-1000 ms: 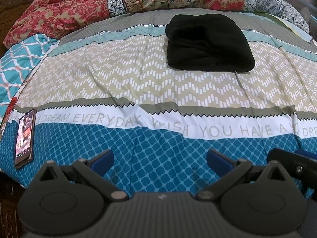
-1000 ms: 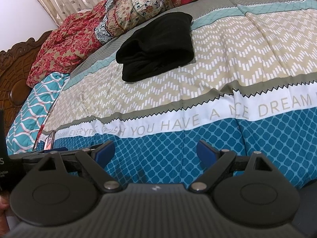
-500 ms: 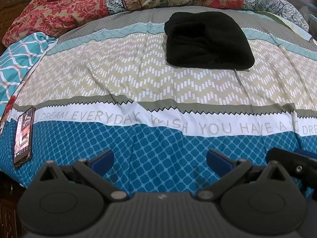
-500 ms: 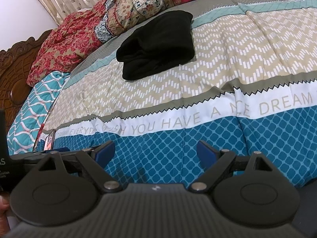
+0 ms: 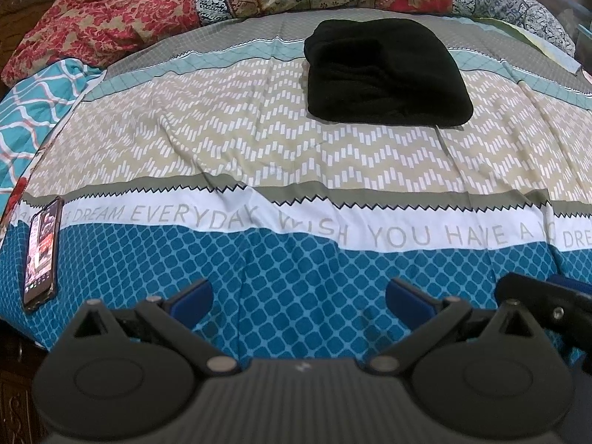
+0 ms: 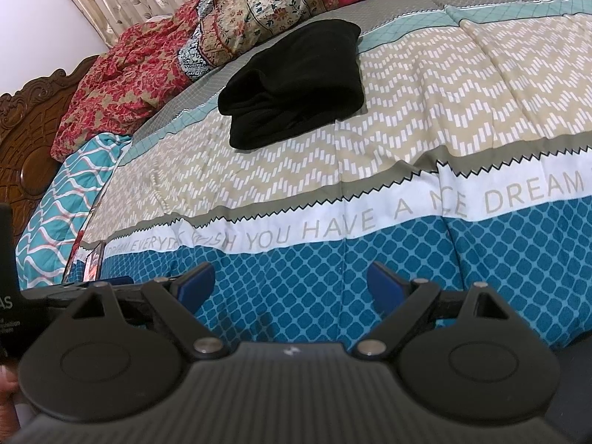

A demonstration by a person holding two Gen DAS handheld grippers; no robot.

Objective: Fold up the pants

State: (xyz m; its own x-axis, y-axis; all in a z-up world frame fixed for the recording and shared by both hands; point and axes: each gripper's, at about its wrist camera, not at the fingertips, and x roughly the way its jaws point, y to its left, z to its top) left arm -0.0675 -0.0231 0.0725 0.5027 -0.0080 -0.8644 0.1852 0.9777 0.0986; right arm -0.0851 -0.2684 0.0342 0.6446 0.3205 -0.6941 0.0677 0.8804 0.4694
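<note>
Bedspread: pants far beyond left gripper.

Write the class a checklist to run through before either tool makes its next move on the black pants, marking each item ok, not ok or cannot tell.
1. Black pants lie in a compact folded bundle on the bed cover: ok.
2. Fold edges lined up neatly: cannot tell, the fabric is too dark.
3. Left tool open and holding nothing: ok.
4. Right tool open and holding nothing: ok.
5. Both tools apart from the pants: ok.
6. Phone lies well away from the pants, at the bed's near left edge: ok.
</note>
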